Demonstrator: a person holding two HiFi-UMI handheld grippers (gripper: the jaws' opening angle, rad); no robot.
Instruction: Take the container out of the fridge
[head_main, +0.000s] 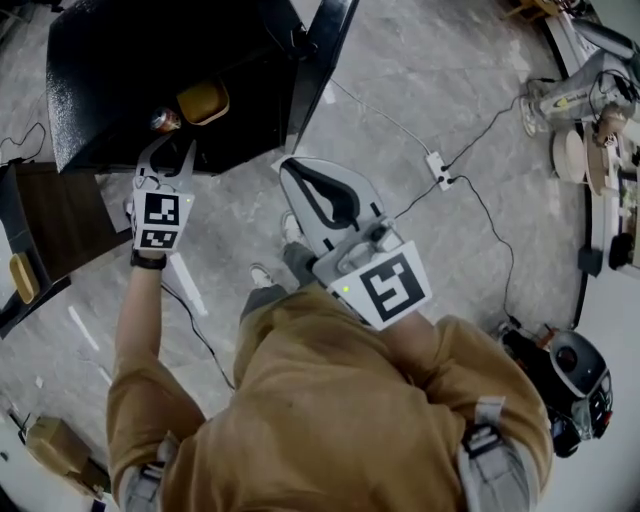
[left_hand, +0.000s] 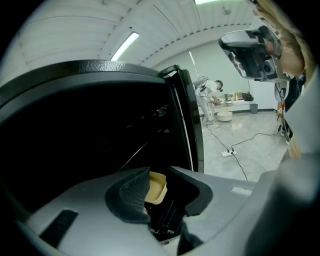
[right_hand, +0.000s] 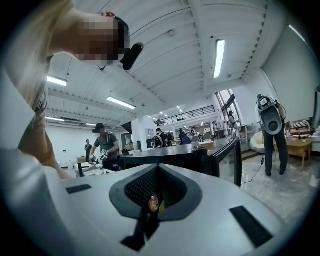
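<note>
The black fridge (head_main: 110, 70) stands open at the upper left, its door (head_main: 326, 50) swung out to the right. Inside lie a tan yellow container (head_main: 204, 101) and a small can (head_main: 164, 121). My left gripper (head_main: 171, 150) is open just in front of the fridge opening, its tips short of the can and container. The left gripper view shows the container (left_hand: 156, 187) in the gap between the open left gripper (left_hand: 161, 194) jaws, farther in. My right gripper (head_main: 284, 166) is shut and empty, right of the fridge over the floor. Through the right gripper (right_hand: 157, 169) loop the can (right_hand: 153, 203) shows.
A power strip (head_main: 438, 168) with cables lies on the floor to the right. A machine (head_main: 572, 375) stands at the lower right, and benches with gear (head_main: 600, 130) line the right edge. Dark furniture (head_main: 50, 225) sits left of me. People (right_hand: 105, 145) work far off.
</note>
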